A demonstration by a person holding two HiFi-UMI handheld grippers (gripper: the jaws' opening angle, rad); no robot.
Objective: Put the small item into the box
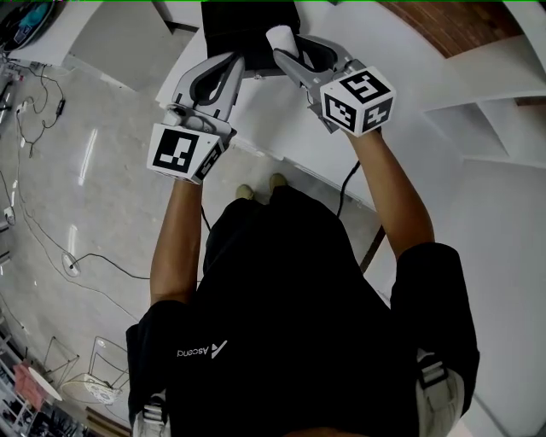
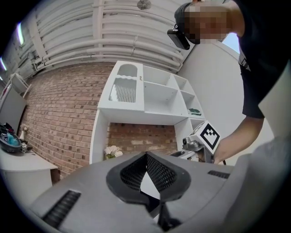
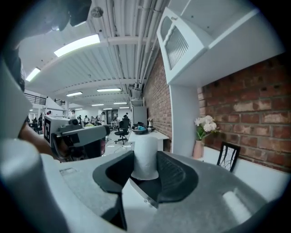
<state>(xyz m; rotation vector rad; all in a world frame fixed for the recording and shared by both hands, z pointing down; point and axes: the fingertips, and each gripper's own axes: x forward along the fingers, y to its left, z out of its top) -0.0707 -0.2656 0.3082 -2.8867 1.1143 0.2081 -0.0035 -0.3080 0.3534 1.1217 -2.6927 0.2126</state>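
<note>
The small item is a white cylinder (image 1: pixel 281 37) that stands upright between the pads of my right gripper (image 1: pixel 287 53), which is shut on it. In the right gripper view the cylinder (image 3: pixel 145 157) fills the gap between the two black pads. A black box (image 1: pixel 247 26) sits on the white table (image 1: pixel 281 128) at the far edge, and the cylinder hangs over its right part. My left gripper (image 1: pixel 236 61) is beside it on the left, its fingertips touching with nothing held. In the left gripper view its pads (image 2: pixel 159 175) meet at the tip.
A white shelf unit (image 2: pixel 150 98) stands against a brick wall (image 2: pixel 59 113). A vase of white flowers (image 3: pixel 204 126) and a black chair back (image 3: pixel 228 154) are by the wall. Cables (image 1: pixel 51 247) lie on the floor to the left.
</note>
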